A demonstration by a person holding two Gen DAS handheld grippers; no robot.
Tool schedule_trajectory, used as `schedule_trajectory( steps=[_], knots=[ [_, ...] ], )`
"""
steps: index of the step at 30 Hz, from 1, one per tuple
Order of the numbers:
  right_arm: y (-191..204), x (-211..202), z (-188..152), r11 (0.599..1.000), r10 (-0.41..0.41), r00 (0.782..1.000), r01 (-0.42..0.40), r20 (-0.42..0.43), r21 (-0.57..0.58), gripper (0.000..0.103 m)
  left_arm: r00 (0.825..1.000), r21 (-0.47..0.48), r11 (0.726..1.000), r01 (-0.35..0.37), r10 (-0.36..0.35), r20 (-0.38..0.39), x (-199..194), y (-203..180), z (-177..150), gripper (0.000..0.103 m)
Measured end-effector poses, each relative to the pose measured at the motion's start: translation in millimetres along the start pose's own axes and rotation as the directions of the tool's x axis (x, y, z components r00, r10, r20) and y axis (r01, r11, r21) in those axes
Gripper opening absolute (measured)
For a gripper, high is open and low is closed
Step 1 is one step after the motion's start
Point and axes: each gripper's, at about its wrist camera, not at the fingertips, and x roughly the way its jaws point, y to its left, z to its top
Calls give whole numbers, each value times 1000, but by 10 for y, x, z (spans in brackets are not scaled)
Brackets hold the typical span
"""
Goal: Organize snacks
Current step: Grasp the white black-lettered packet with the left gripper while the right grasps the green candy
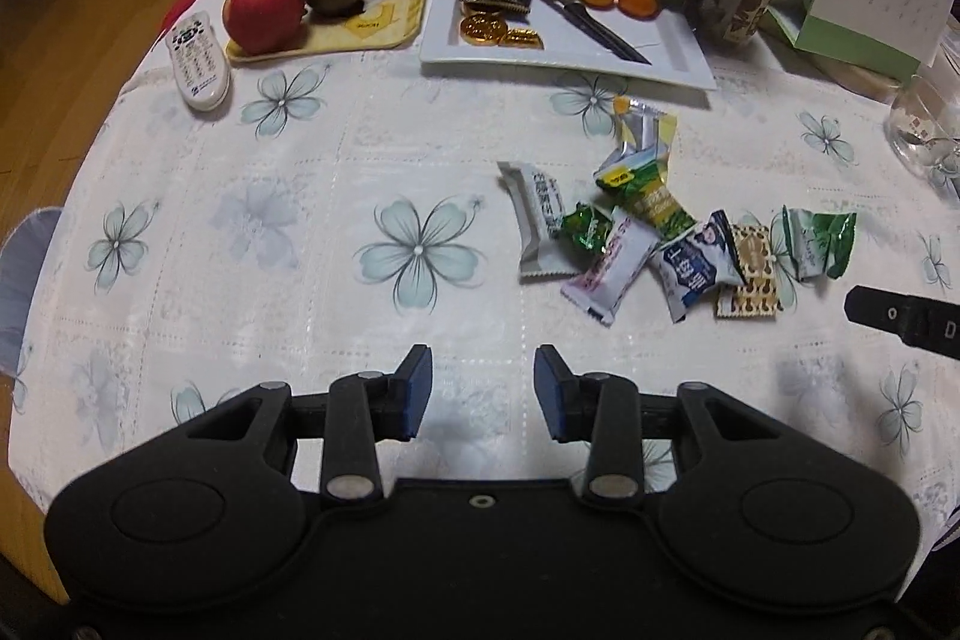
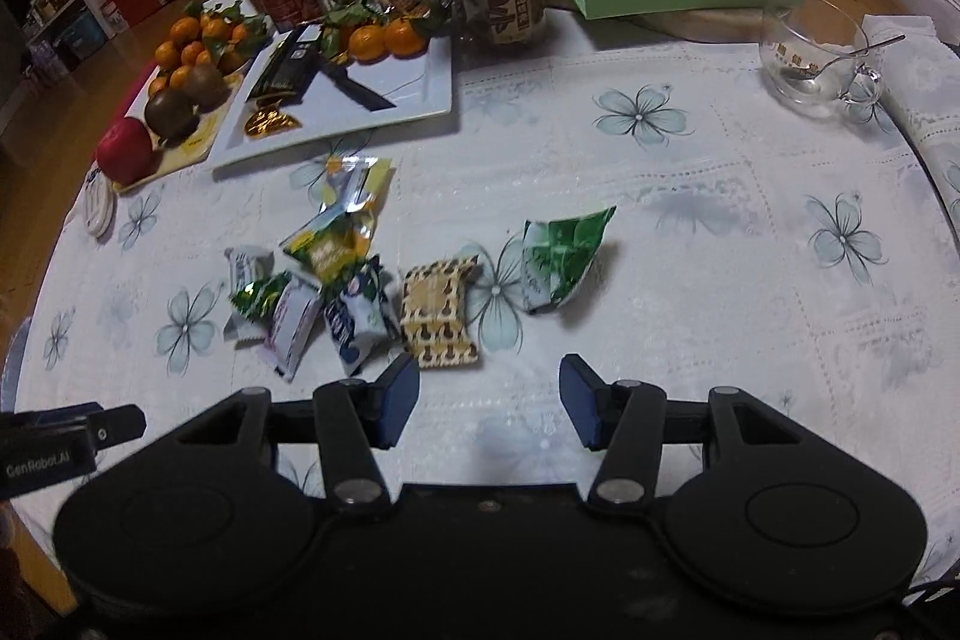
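Left gripper [image 1: 483,391] is hovering over bare tablecloth [image 1: 300,196] w/ jaws standing moderately apart, nothing between the pads. Right gripper [image 2: 489,400] is doing the same, jaws somewhat wider, also empty. Snack packets [image 1: 654,232] are lying in a loose, partly overlapping cluster on the cloth ahead of both grippers, approx. mid-table; a brown patterned packet [image 2: 441,316] is sitting nearest the right gripper's left pad but not touching it. A green-and-white packet [image 2: 561,259] is lying slightly apart on the cluster's right side. Behind the cluster, a white rectangular plate [image 1: 684,52] is carrying gold-foil coins, a dark wrapper, a knife and oranges. Fruit tray [image 1: 384,28] and remote [image 1: 198,61] are sitting to the left.
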Motion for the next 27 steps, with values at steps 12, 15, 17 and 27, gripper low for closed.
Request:
schedule_trajectory(
  steps=[12,15,17,27],
  knots=[
    [-211,626,327,990,-60,996,68,-70,121,55,1000,-44,999,4,-5,-27,410,-54,438,48],
    [-251,746,369,985,-68,994,80,-83,149,55,999,-80,996,31,-34,-35,451,-10,459,48],
    [-271,810,400,983,-73,993,87,-94,159,55,996,-101,993,54,-60,-59,494,16,476,48],
    [-169,994,442,989,-89,987,103,-131,109,41,994,-193,978,83,-95,-53,559,5,686,48]
  ],
)
